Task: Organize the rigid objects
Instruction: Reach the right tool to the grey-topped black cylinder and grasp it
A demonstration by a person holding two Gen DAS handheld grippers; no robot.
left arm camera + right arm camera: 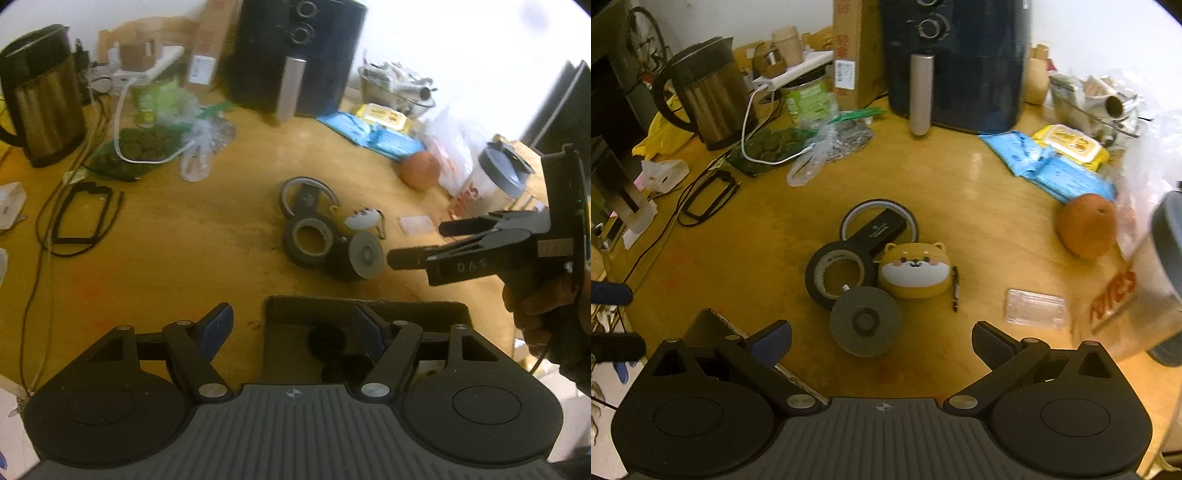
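Your right gripper [881, 343] is wide open and holds nothing. The grey disc [865, 320] lies just ahead of its tips, touching the black tape roll [839, 275] and close to the dog-face case [916, 269]. I think the disc comes next, so go down straight, put one finger on each side, and don't bump the tape. Your left gripper [291, 323] is open and empty too, above a dark cardboard box [369, 308]. The yellow wooden table [960, 192] is crowded: a kettle [705, 92], an air fryer [955, 62], an orange [1086, 225].
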